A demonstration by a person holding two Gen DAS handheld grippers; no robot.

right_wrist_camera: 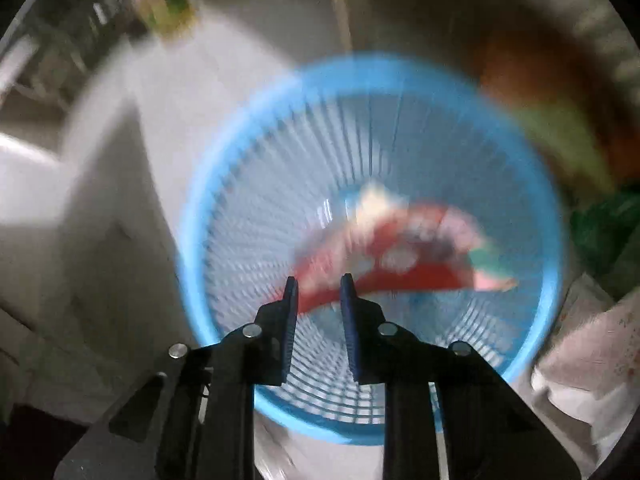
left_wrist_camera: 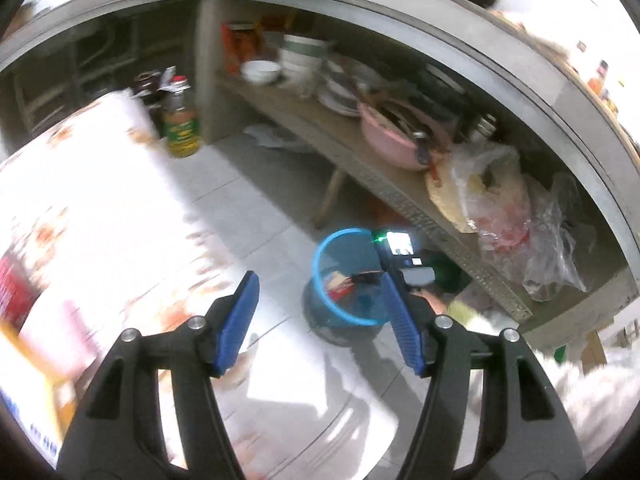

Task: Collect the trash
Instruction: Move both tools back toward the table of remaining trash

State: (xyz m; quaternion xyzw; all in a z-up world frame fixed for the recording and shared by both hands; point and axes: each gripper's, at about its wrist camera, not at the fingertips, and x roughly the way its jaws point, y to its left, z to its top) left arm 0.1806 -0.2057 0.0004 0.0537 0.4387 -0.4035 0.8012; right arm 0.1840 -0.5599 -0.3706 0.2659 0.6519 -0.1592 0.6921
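Note:
A blue slatted waste basket (left_wrist_camera: 320, 268) stands on the tiled floor beside a low shelf; it fills the right wrist view (right_wrist_camera: 224, 184). A red and white wrapper (right_wrist_camera: 404, 252) lies inside it, blurred, also seen in the left wrist view (left_wrist_camera: 340, 284). My right gripper (right_wrist_camera: 319, 280) hangs over the basket's mouth, jaws a little apart with nothing between them; its body shows in the left wrist view (left_wrist_camera: 400, 256) at the basket's rim. My left gripper (left_wrist_camera: 320, 292) is open wide and empty, above the edge of a table with a floral cloth (left_wrist_camera: 80, 208).
A low shelf (left_wrist_camera: 400, 192) holds bowls, a pink pot (left_wrist_camera: 396, 140) and plastic bags (left_wrist_camera: 500, 208). An oil bottle (left_wrist_camera: 182, 124) stands on the floor behind the table. A green bag (right_wrist_camera: 600, 232) and white cloth (right_wrist_camera: 592, 360) lie right of the basket.

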